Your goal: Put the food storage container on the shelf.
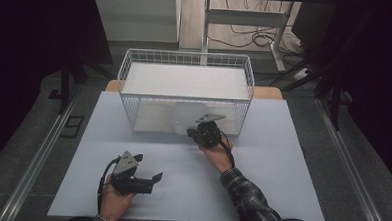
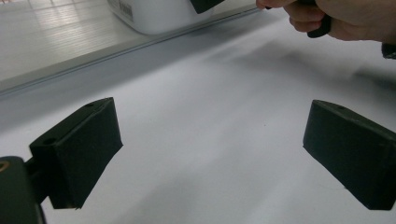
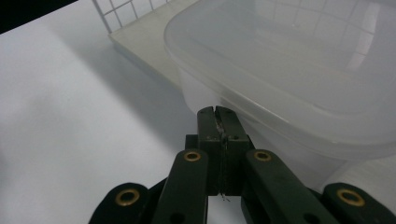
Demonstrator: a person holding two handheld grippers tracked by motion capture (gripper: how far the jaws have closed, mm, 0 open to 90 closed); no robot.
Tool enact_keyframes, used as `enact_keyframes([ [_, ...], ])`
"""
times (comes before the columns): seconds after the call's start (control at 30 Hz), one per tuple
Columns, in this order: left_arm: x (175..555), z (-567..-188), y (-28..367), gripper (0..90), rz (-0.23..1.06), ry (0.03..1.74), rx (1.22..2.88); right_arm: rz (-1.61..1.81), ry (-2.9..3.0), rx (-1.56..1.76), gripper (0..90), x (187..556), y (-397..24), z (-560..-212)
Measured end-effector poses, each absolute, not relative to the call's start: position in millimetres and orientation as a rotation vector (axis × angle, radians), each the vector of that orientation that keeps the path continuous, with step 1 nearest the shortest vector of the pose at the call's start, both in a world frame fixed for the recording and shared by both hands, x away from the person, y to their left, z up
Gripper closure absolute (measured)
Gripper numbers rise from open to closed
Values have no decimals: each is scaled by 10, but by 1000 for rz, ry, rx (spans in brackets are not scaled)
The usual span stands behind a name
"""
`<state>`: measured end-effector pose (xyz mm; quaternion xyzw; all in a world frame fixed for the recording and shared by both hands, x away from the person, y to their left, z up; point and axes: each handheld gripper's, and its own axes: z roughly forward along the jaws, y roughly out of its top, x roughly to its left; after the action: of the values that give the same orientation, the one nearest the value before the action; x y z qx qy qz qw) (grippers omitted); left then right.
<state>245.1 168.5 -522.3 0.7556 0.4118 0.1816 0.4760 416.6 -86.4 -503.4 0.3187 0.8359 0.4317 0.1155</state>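
Note:
A translucent plastic container [image 1: 187, 116] stands at the near wall of a white wire basket [image 1: 186, 55]. My right gripper [image 1: 193, 133] is just in front of it. In the right gripper view its jaws are pressed together with nothing between them. The shut right gripper [image 3: 218, 112] points at the container [image 3: 289, 70] just under its rim. My left gripper [image 1: 149, 168] is at the near left of the table, held low and pointing right. The left gripper [image 2: 212, 149] stands wide open above bare white table, holding nothing.
The white table top [image 1: 262, 158] spreads around both hands. A pale board [image 3: 140, 42] lies under the container. The right hand [image 2: 336, 18] reaches in by the container [image 2: 154, 16]. Beyond the basket are a desk frame and floor cables [image 1: 247, 35].

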Motion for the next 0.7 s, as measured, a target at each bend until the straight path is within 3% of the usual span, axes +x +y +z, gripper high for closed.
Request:
enact_keyframes([
  [0.7,2455,-5232,1678,41,442,1002,1851,1220,2425,971,892,4422,-805,-5028],
])
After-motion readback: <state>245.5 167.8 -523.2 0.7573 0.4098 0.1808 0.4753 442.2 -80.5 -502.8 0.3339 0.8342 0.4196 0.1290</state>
